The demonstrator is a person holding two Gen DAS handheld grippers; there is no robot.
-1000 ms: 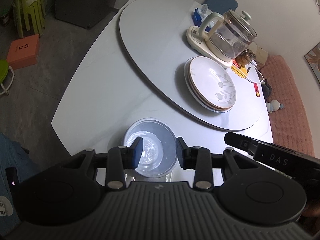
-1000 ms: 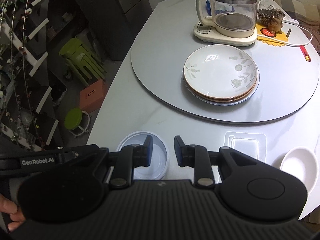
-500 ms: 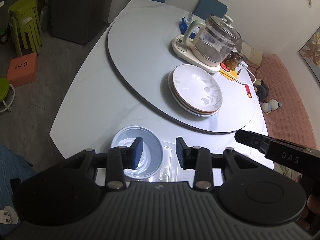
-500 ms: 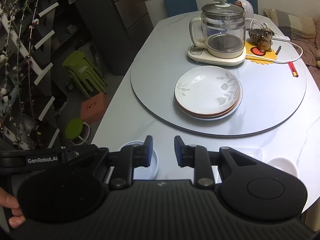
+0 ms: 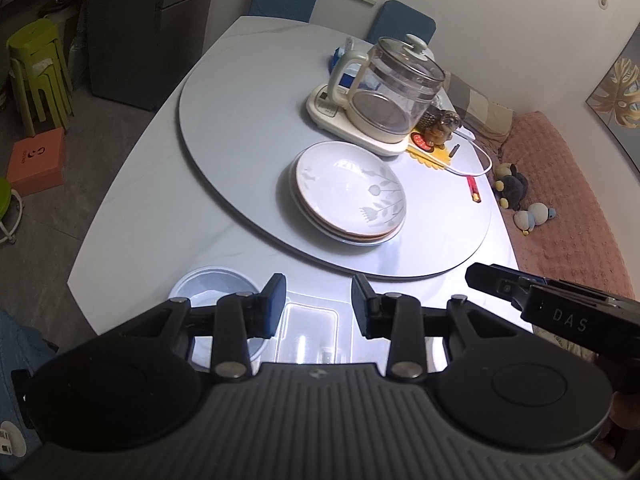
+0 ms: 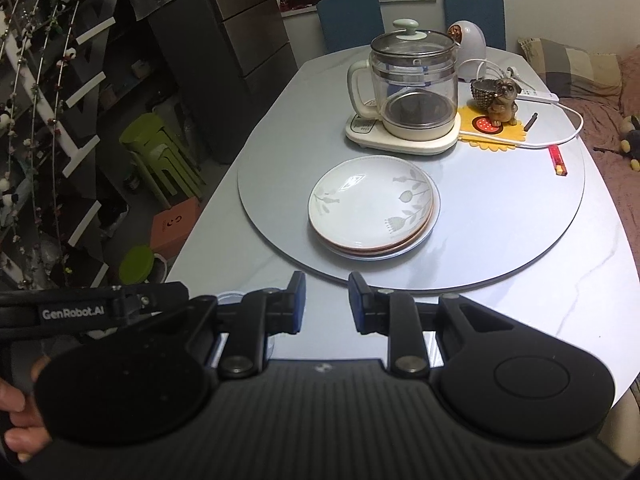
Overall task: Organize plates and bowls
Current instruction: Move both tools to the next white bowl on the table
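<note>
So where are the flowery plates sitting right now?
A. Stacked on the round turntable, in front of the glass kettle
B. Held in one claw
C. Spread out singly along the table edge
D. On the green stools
A: the plates lie stacked on the turntable, just in front of the glass kettle, and neither claw touches them.

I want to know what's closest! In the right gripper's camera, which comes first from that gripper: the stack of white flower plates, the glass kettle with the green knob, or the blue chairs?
1. Stack of white flower-patterned plates: just ahead of the right gripper, on the round grey turntable.
2. Glass kettle with the green knob: behind the plates.
3. Blue chairs: beyond the table's far end.
</note>
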